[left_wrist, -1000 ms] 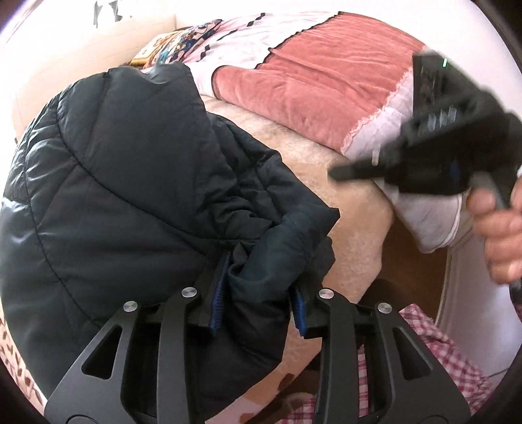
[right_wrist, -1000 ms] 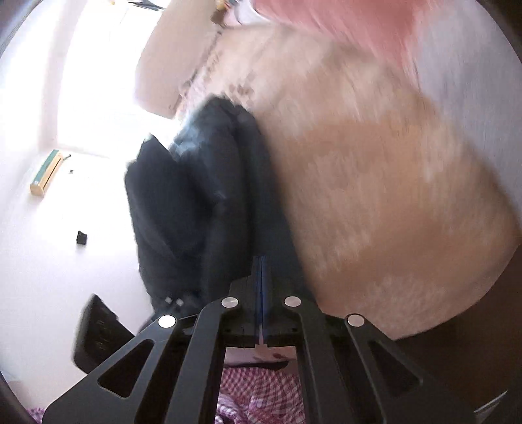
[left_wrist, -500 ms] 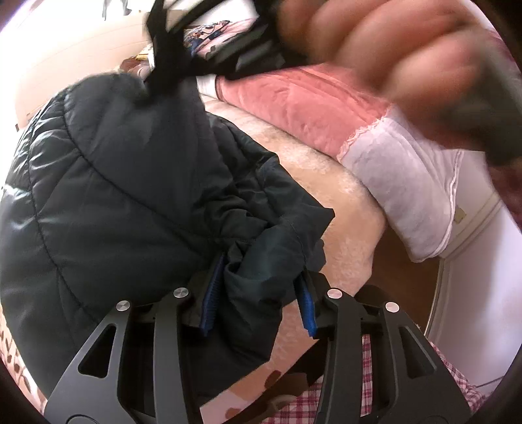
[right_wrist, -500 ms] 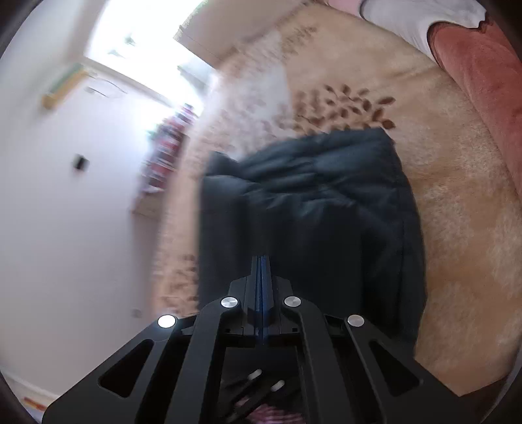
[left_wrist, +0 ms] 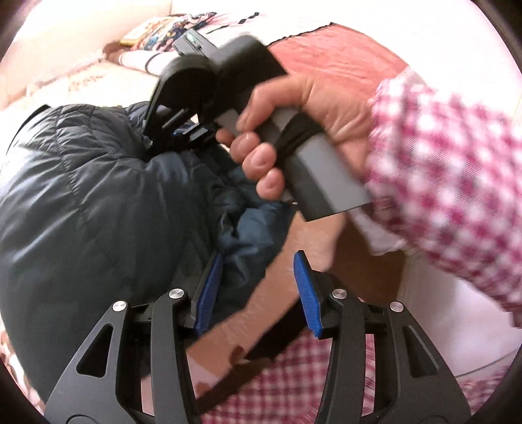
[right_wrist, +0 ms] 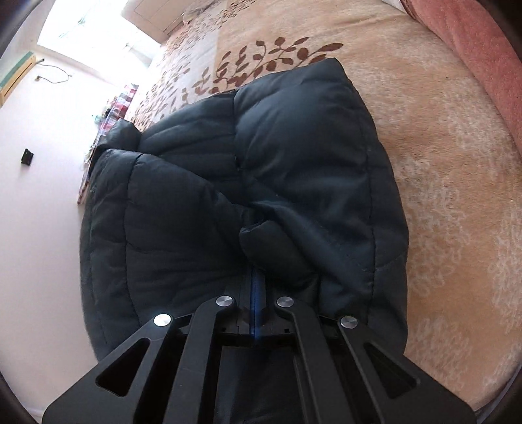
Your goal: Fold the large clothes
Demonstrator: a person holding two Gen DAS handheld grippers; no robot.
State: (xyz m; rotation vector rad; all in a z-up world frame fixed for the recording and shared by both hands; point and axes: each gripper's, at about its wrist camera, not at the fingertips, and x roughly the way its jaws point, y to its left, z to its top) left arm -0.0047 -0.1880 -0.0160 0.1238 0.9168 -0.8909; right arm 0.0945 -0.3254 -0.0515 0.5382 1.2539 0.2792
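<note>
A dark navy puffer jacket (left_wrist: pixel 98 208) lies bunched on a beige floral bedspread (right_wrist: pixel 450 182). In the left wrist view my left gripper (left_wrist: pixel 257 290) is open, its blue pads apart; a fold of the jacket lies against the left pad (left_wrist: pixel 208 293). In the right wrist view the jacket (right_wrist: pixel 261 156) fills the middle, and my right gripper (right_wrist: pixel 256 300) is shut, pressed down into the jacket's fabric. The right gripper's body (left_wrist: pixel 208 84), held by a hand, shows in the left wrist view over the jacket's upper part.
A pink blanket (left_wrist: pixel 342 58) with a white edge lies on the bed beyond the jacket, also at the right wrist view's top right (right_wrist: pixel 473 49). Patterned pillows (left_wrist: pixel 163 26) lie at the head. My checked sleeve (left_wrist: pixel 450 182) crosses the right side.
My left gripper opened and let the jacket fold go. My right gripper swung across from the right and came down onto the jacket's upper part.
</note>
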